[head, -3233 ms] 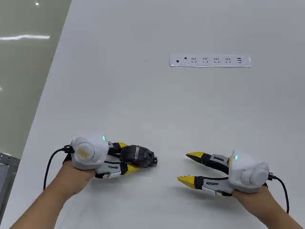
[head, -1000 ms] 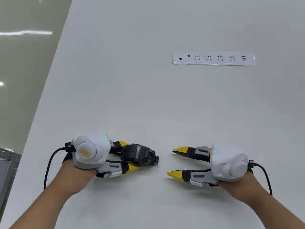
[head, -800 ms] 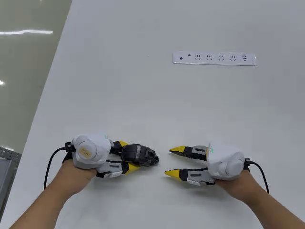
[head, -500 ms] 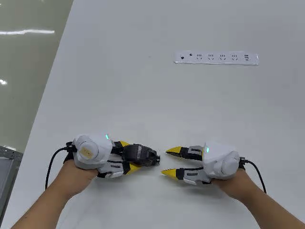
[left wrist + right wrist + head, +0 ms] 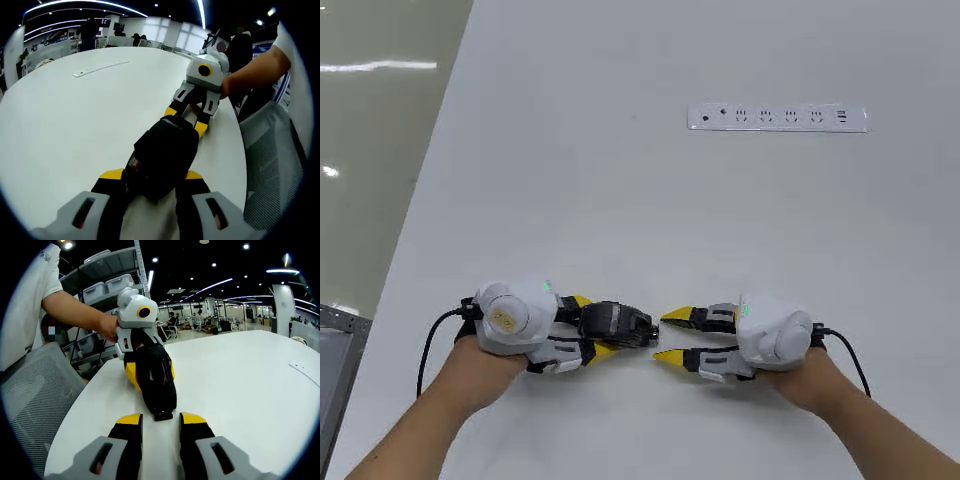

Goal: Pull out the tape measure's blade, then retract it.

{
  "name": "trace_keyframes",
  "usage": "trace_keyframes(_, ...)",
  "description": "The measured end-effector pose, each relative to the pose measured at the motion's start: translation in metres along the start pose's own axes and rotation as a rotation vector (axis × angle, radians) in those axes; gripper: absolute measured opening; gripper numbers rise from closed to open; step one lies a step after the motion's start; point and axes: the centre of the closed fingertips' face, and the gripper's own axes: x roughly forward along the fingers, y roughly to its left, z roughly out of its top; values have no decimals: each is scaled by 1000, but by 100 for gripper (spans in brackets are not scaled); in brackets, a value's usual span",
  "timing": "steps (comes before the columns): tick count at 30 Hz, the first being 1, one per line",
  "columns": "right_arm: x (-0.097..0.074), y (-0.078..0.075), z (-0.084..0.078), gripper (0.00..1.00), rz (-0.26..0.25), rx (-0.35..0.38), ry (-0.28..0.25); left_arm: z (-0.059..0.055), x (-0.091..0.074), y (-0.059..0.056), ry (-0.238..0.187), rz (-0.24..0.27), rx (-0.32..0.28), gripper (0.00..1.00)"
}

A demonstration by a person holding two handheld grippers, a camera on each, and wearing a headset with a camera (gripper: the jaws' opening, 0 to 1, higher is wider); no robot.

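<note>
The left gripper (image 5: 590, 327) clamps the black tape measure (image 5: 618, 323) on the tabletop (image 5: 620, 200). At its 3 o'clock, the right gripper (image 5: 662, 337) stands open, tips flanking its nose.

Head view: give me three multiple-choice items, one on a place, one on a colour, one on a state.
1. Where is the power strip?
A. On the table, beyond both grippers
B. Between the grippers
C. Held in a gripper

2. What colour is the tape measure?
A. White
B. Black
C. Red

3. How is the right gripper?
A. Shut on the tape measure
B. Shut on nothing
C. Open

Answers:
1 A: it lies flat on the far part of the table, away from the hands.
2 B: its case shows black between the yellow tips of the left gripper, which holds it.
3 C: its jaws stand apart, one on either side of the tape measure's tip.
</note>
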Motion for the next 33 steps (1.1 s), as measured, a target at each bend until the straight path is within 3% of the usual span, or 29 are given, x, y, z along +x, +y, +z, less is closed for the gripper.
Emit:
trace_keyframes(17,7,-2,-1,19,21,-27,-7,0,1,0,-4,-10,5,35)
trace_keyframes(33,8,-1,0,16,40,-56,-15,0,1,1,-2,-10,11,35)
